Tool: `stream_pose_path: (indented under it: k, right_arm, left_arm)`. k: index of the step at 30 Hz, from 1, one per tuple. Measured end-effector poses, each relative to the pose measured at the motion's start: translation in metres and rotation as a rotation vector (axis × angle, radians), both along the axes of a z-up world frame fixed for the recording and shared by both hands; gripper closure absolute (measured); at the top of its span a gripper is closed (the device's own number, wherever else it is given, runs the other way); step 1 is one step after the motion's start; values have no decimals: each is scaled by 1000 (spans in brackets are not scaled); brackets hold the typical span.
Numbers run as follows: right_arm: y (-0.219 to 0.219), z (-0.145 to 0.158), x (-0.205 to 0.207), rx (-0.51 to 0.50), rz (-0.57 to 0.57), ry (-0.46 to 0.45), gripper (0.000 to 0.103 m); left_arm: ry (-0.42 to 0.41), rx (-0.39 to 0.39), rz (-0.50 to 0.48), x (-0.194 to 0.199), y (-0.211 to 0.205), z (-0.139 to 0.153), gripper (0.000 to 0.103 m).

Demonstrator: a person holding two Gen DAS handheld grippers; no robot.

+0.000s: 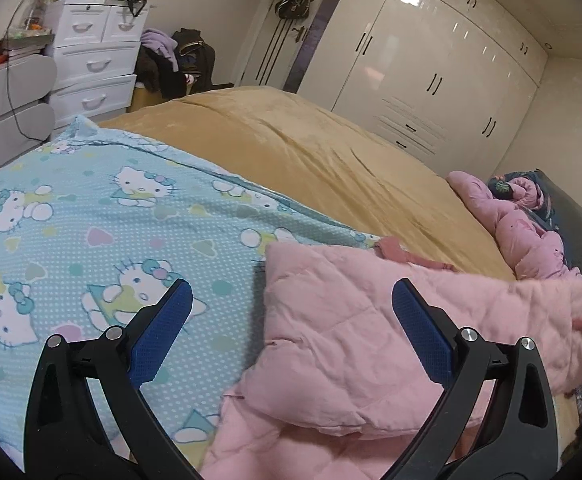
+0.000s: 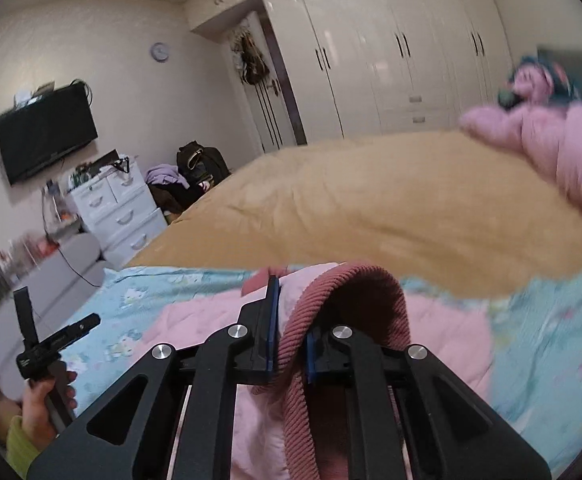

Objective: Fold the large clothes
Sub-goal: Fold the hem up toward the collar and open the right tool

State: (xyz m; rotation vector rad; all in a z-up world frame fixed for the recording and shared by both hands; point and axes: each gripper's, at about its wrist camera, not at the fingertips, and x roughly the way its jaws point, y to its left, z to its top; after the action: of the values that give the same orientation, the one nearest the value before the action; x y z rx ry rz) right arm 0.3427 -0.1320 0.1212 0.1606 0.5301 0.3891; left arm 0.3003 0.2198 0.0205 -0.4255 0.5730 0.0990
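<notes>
left wrist view: mounted behind the left gripper (image 1: 291,304), angled down, close above the pink quilted garment (image 1: 371,340) on the bed, facing the wardrobe (image 1: 431,80). right wrist view: mounted behind the right gripper (image 2: 291,344), low over the same garment, facing likewise. shared: garment, cartoon-print sheet (image 1: 91,208), tan blanket (image 1: 291,144), white drawers (image 1: 95,64), wardrobe.

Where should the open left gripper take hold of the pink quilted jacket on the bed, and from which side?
Probably the near folded corner of the pink quilted jacket, which overhangs the blue cartoon-cat sheet. That edge is raised and free, so the left gripper can slide one finger under from the sheet side. The right gripper is shut on the jacket's ribbed dusty-pink cuff.
</notes>
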Motion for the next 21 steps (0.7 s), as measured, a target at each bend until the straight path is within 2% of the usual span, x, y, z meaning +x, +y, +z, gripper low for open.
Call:
stream_pose_path:
  k: [2, 4, 7, 14, 18, 21]
  right_arm:
    - [-2, -1, 5, -13, -4, 1, 93]
    - [-2, -6, 10, -37, -22, 6, 93]
    - [-7, -18, 14, -18, -38, 29, 93]
    - [-17, -33, 19, -3, -62, 62, 93]
    - [-18, -35, 21, -4, -65, 66, 93]
    - [-19, -42, 23, 0, -71, 81, 93]
  left_arm:
    - [3, 1, -28, 4, -13, -3, 9]
    - [17, 33, -65, 9, -27, -7, 9]
    - [27, 79, -119, 14, -45, -10, 9]
    - [37, 109, -217, 22, -76, -22, 10]
    - [60, 95, -272, 27, -86, -31, 27]
    - [68, 74, -315, 30, -91, -35, 47]
